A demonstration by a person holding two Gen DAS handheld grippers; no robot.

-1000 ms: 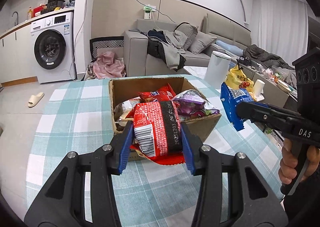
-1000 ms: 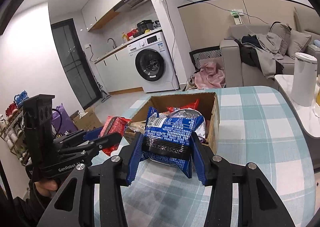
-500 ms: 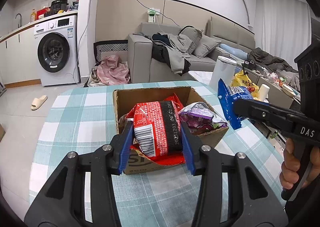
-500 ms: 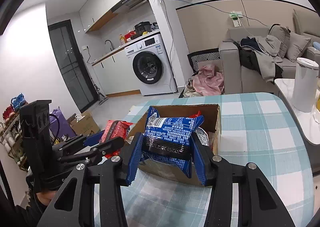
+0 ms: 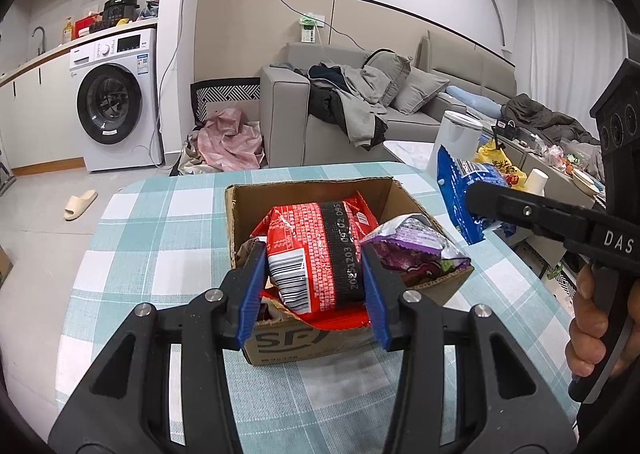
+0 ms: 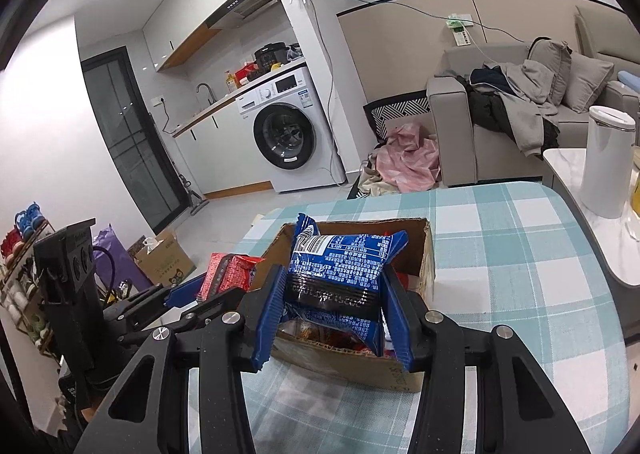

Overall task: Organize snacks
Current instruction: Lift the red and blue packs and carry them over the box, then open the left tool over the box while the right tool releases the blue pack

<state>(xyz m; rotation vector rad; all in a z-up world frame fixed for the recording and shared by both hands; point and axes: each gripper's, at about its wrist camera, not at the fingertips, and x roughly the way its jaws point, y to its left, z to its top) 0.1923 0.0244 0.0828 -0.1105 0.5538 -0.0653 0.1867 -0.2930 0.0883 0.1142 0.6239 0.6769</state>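
Observation:
An open cardboard box (image 5: 304, 338) stands on the teal checked table (image 5: 160, 230) and holds several snack packs, among them a purple one (image 5: 416, 246). My left gripper (image 5: 314, 286) is shut on a red snack pack (image 5: 316, 254), held above the box's near edge. My right gripper (image 6: 334, 308) is shut on a blue snack pack (image 6: 340, 266), held above the box (image 6: 424, 254). In the left wrist view the blue pack (image 5: 460, 194) shows to the right of the box. In the right wrist view the red pack (image 6: 228, 270) shows to the left of the box.
A white bin (image 6: 608, 162) stands on a white side table (image 6: 592, 238) right of the checked table. A sofa with clothes (image 5: 360, 110), a washing machine (image 5: 116, 102) and a pink cloth heap (image 5: 232, 138) lie beyond the far edge.
Both grippers have risen and drawn back with their packs. The box now sits lower and farther off in both views, with more of the table visible around it.

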